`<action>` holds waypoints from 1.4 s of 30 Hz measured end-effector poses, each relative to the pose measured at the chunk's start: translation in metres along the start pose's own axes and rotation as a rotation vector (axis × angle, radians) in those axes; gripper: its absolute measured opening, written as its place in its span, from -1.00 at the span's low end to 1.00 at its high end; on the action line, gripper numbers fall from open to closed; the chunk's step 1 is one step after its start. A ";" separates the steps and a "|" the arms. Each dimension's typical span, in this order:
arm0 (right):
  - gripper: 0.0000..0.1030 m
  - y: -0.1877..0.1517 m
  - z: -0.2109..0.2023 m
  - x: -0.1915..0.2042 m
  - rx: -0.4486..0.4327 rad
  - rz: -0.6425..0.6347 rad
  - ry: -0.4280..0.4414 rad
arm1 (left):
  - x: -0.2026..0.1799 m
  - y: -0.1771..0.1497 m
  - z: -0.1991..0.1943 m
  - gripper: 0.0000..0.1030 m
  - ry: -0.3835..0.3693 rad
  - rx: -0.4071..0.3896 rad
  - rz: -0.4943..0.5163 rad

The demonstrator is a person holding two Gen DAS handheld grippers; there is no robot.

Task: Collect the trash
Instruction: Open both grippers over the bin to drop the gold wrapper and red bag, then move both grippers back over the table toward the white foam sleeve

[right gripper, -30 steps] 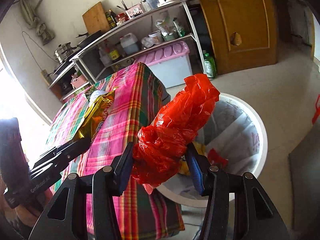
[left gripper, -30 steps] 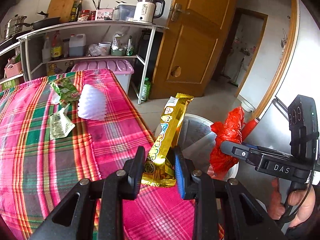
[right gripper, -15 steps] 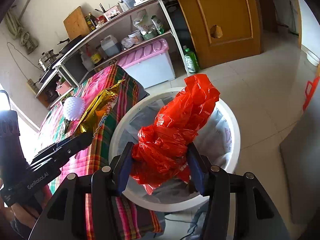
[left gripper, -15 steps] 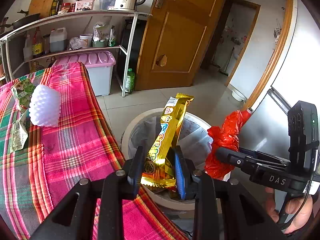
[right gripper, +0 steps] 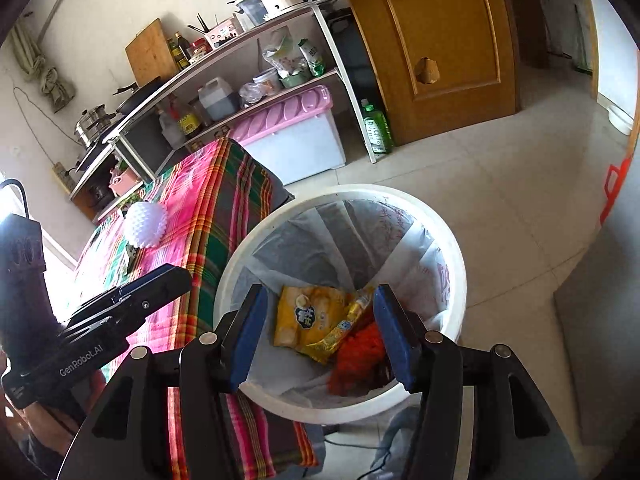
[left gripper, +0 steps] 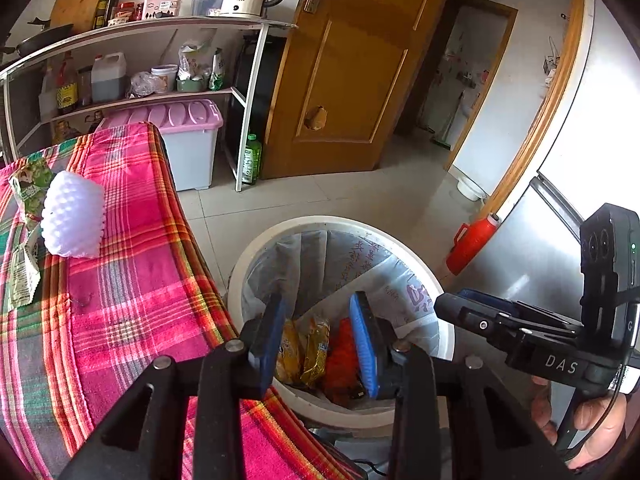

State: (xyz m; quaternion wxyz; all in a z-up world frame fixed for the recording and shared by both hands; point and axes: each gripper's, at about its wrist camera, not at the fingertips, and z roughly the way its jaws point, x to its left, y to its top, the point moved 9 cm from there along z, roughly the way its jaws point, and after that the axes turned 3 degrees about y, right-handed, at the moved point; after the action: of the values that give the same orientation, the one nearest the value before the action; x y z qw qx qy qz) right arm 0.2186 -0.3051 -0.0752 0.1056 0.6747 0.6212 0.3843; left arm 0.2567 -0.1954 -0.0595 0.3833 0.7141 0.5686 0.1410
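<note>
Both claws, left (left gripper: 318,334) and right (right gripper: 320,334), are opening, nothing gripped, above the bin (right gripper: 456,252); wrappers (left gripper: 22,188) at the table's nine o'clock should be fetched next.

You face a pale tiled floor (left gripper: 352,200) and a closed brown wooden door (left gripper: 352,72). Left of it stands a white metal shelf rack (left gripper: 248,92) against a light wall (right gripper: 100,12). Daylight glares at the right camera's left edge.
</note>
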 end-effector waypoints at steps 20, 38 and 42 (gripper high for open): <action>0.09 -0.008 -0.025 0.117 -0.051 -0.205 0.112 | 0.068 -0.009 -0.101 -0.31 0.105 -0.155 -0.086; 0.09 -0.026 -0.016 0.172 -0.026 -0.302 0.160 | 0.131 -0.037 -0.148 -0.31 0.218 -0.197 -0.171; 0.09 -0.027 -0.010 0.176 -0.017 -0.309 0.167 | 0.141 -0.040 -0.149 -0.32 0.235 -0.195 -0.186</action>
State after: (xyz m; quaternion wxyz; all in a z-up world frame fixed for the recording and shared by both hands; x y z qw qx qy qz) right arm 0.1801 -0.1407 -0.0164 0.1173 0.5359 0.7208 0.4237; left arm 0.1777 -0.0059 -0.0215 0.3928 0.5964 0.6569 0.2419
